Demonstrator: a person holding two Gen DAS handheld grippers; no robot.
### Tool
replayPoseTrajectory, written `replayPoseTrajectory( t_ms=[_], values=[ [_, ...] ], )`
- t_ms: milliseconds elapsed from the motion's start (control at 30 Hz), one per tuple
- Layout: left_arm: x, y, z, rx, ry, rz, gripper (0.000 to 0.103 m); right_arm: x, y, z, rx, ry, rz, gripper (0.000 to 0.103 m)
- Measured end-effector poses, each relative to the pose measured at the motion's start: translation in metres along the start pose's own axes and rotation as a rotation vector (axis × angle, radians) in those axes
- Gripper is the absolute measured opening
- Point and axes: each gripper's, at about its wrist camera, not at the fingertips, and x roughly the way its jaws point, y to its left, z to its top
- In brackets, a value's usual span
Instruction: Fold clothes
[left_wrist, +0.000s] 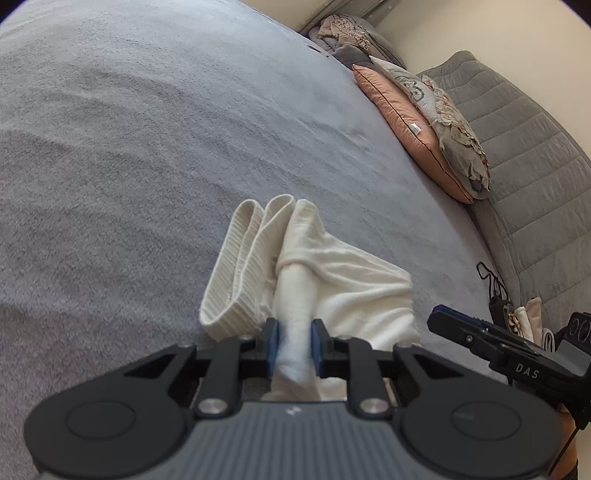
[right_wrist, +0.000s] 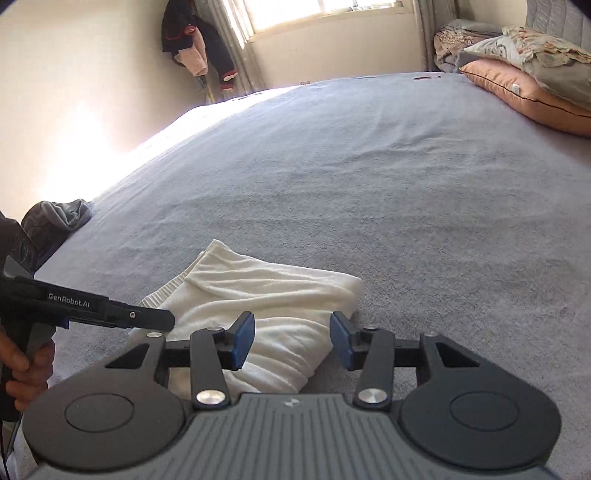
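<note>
Garment (left_wrist: 347, 284), cream soft knit with ribbed hem bands, lies bunched on fuzzy grey bed cover (left_wrist: 147, 147); its long axis runs away from the left wrist camera. Left gripper (left_wrist: 294, 345) pinches a rolled fold of it between blue pads. Right gripper (right_wrist: 291, 339) spread, pads clear of the cloth beneath.

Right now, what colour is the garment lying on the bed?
Cream white, with a ribbed band; the garment shows best in the left wrist view.
</note>
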Motion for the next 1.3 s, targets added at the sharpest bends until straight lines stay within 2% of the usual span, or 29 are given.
replayPoseTrajectory(
  t_ms=[100, 233, 300, 400, 433, 467, 500, 533, 567, 667, 700, 833, 933, 967, 1033, 1100, 1133, 1167, 1200, 1267, 1300],
  values=[
    [-0.001, 0.0, -0.002, -0.006, -0.003, -0.007, 0.019, 0.007, 0.002, 0.005, -0.039, -0.031, 0.033, 0.048],
    [0.0, 0.002, -0.002, -0.006, 0.001, -0.019, 0.019, 0.025, 0.043, 0.017, -0.252, -0.041, 0.128, 0.048],
    [0.0, 0.003, -0.002, -0.007, 0.003, -0.025, 0.019, 0.037, 0.063, 0.024, -0.326, -0.028, 0.18, 0.048],
    [0.001, 0.005, -0.002, -0.015, 0.004, -0.037, 0.018, 0.073, 0.08, 0.045, -0.368, 0.035, 0.223, 0.044],
    [0.001, 0.005, -0.002, -0.015, 0.004, -0.038, 0.018, 0.085, 0.081, 0.049, -0.379, 0.071, 0.213, 0.044],
    [0.002, 0.005, -0.003, -0.016, 0.004, -0.038, 0.017, 0.097, 0.083, 0.053, -0.39, 0.108, 0.202, 0.037],
    [0.002, 0.004, -0.003, -0.013, 0.003, -0.035, 0.016, 0.106, 0.083, 0.054, -0.4, 0.134, 0.193, 0.013],
    [0.001, 0.003, -0.004, -0.012, 0.0, -0.031, 0.014, 0.109, 0.082, 0.052, -0.404, 0.143, 0.169, 0.006],
    [0.0, 0.002, -0.004, -0.011, -0.001, -0.03, 0.012, 0.112, 0.082, 0.051, -0.404, 0.149, 0.146, 0.006],
    [-0.008, -0.011, -0.009, 0.019, -0.013, -0.026, 0.011, 0.09, 0.069, 0.053, -0.287, 0.032, 0.127, 0.005],
    [-0.01, -0.016, -0.012, 0.028, -0.017, -0.024, 0.011, 0.087, 0.068, 0.053, -0.273, 0.018, 0.124, 0.005],
    [-0.018, -0.023, -0.019, 0.046, -0.032, 0.009, 0.011, 0.097, 0.07, 0.047, -0.311, 0.043, 0.089, 0.005],
    [-0.019, -0.014, -0.02, 0.015, -0.001, -0.004, 0.012, 0.101, 0.074, 0.043, -0.313, 0.051, 0.065, 0.006],
    [-0.019, -0.011, -0.02, 0.002, 0.011, -0.015, 0.012, 0.1, 0.075, 0.041, -0.312, 0.052, 0.055, 0.007],
    [-0.02, -0.004, -0.018, -0.023, 0.015, -0.026, 0.012, 0.089, 0.073, 0.042, -0.286, 0.044, 0.031, 0.019],
    [-0.02, 0.0, -0.016, -0.031, 0.026, -0.048, 0.013, 0.059, 0.059, 0.043, -0.196, 0.004, -0.011, 0.044],
    [-0.018, 0.0, -0.017, -0.028, 0.037, -0.068, 0.014, 0.042, 0.048, 0.041, -0.134, -0.01, -0.031, 0.049],
    [-0.016, -0.001, -0.017, -0.029, 0.042, -0.07, 0.02, 0.026, 0.037, 0.039, -0.073, -0.023, -0.05, 0.057],
    [-0.015, -0.003, -0.017, -0.027, 0.046, -0.068, 0.025, 0.015, 0.025, 0.03, -0.022, -0.007, -0.058, 0.06],
    [-0.014, -0.005, -0.018, -0.012, 0.044, -0.047, 0.047, -0.008, 0.0, 0.013, 0.079, 0.025, -0.073, 0.06],
    [-0.012, -0.006, -0.02, 0.0, 0.045, -0.029, 0.05, -0.018, -0.013, 0.005, 0.13, 0.04, -0.079, 0.06]
  ],
)
